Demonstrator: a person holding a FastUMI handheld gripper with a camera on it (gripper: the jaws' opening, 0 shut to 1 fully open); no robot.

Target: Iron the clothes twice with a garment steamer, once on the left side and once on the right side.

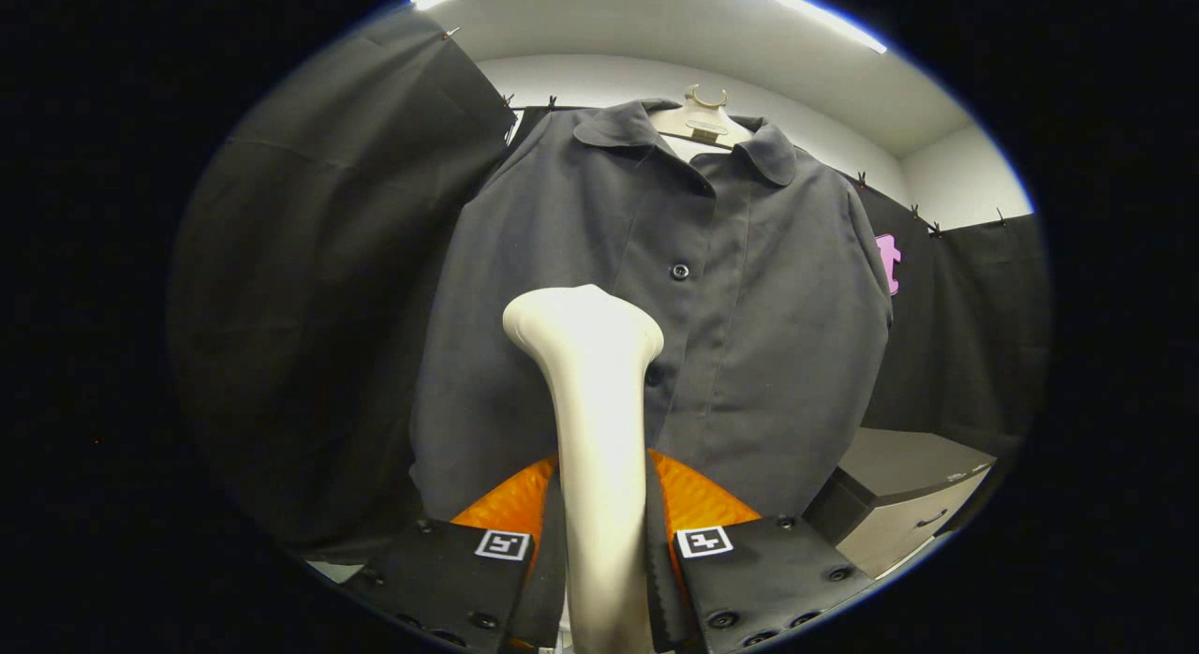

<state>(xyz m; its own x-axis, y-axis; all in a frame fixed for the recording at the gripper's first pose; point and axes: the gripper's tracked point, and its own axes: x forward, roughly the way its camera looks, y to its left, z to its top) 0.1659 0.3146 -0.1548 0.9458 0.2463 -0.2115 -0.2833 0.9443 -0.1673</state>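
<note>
A dark grey buttoned shirt (749, 317) hangs on a pale hanger (698, 120) against the booth wall, facing me. My gripper (604, 551) is shut on the handle of a cream garment steamer (590, 373), both fingers pressing its sides. The steamer stands upright between the fingers, and its head rests close to the shirt's front, just left of the button placket and below the upper button (680, 272). I cannot tell whether the head touches the cloth.
Black cloth walls (318, 289) close in on the left and behind. A grey cabinet with a drawer (913, 499) stands low on the right, beside the shirt's hem. The white ceiling with light strips (806, 12) is overhead.
</note>
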